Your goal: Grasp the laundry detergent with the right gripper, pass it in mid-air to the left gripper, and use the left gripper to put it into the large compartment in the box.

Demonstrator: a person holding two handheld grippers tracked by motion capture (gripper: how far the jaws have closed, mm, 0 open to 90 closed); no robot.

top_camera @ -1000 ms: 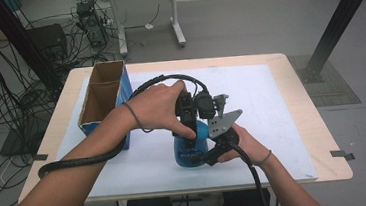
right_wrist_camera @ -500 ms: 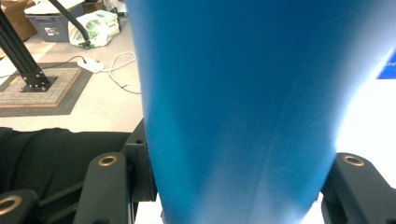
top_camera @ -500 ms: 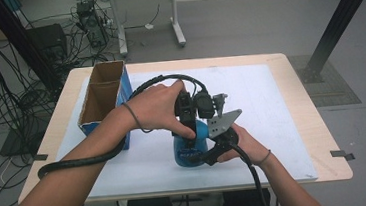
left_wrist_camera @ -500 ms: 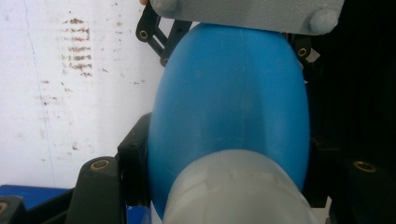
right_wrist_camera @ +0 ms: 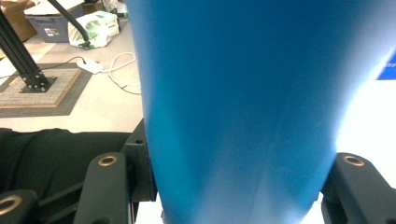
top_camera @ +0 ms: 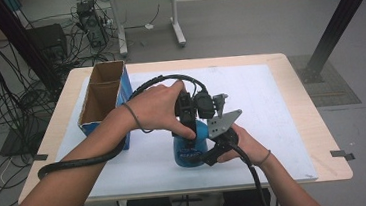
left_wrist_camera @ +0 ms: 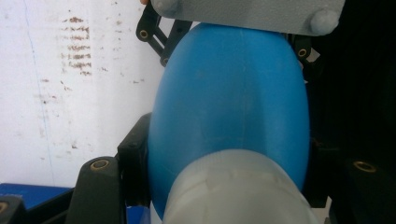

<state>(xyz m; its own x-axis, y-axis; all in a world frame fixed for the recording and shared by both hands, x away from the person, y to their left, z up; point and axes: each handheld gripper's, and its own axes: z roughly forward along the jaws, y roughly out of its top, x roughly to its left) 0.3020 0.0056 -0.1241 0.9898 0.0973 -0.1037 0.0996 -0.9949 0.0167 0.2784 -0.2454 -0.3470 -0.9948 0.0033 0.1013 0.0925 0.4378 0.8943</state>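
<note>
blue plastic bottle upright on the white mat, clamped between the jaws of both grippers: left gripper grasping its upper part just below the pale cap, right gripper grasping its lower body; open cardboard box well apart from either.

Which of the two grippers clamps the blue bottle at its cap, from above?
The left gripper: it comes down on the blue bottle at its pale cap, while the right gripper clamps the body sideways.

Blue bottle cropped, top hidden
</note>
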